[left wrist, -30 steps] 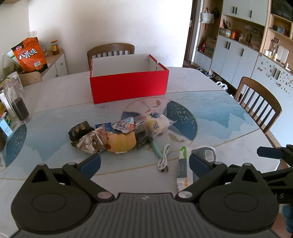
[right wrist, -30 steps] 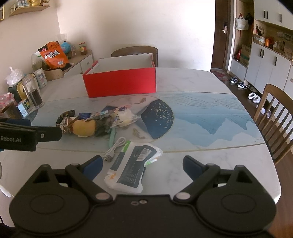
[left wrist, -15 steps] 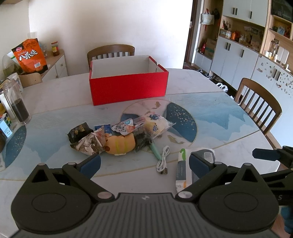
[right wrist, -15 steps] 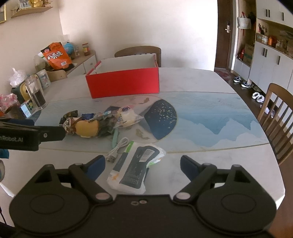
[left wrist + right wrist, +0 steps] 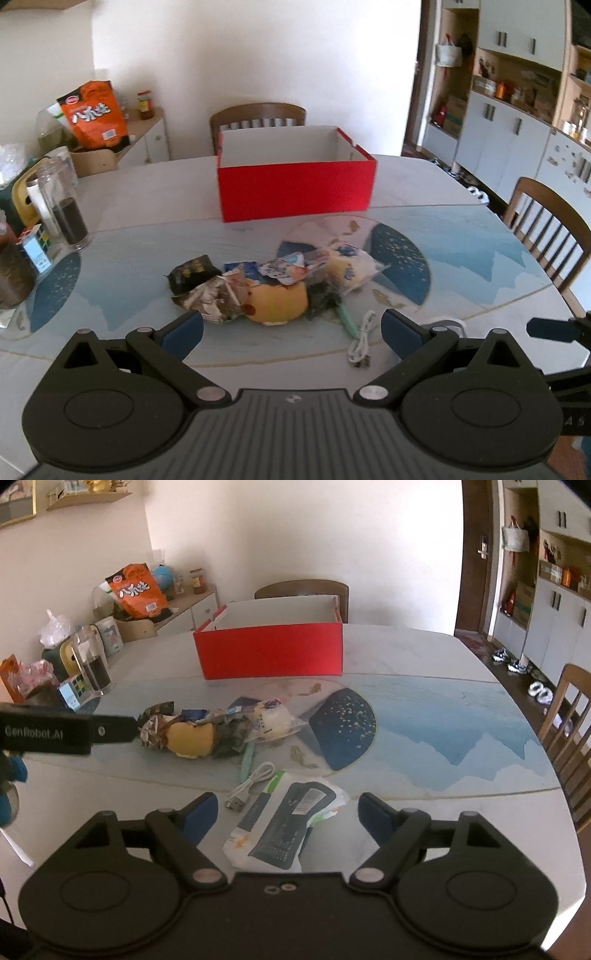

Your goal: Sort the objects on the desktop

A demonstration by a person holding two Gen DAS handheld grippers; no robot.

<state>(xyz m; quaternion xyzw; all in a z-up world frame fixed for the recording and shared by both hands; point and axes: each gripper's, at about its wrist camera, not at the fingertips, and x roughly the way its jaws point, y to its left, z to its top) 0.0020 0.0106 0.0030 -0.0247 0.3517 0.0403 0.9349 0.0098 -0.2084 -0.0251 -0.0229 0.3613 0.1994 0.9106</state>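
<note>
Blue-padded jaws wide apart on both tools, nothing held. Left gripper (image 5: 291, 328) hovering before the snack pile (image 5: 273, 286) at mid-table; right gripper (image 5: 286, 812) over the wet-wipe pack (image 5: 286, 823) at the near edge. Best to come down square on the pack, pinch across its short side, then carry to the open red box (image 5: 269, 653) beyond. White cable (image 5: 249, 786) just beside the pack, likely to snag. Glass jar (image 5: 92, 661) well off left.
</note>
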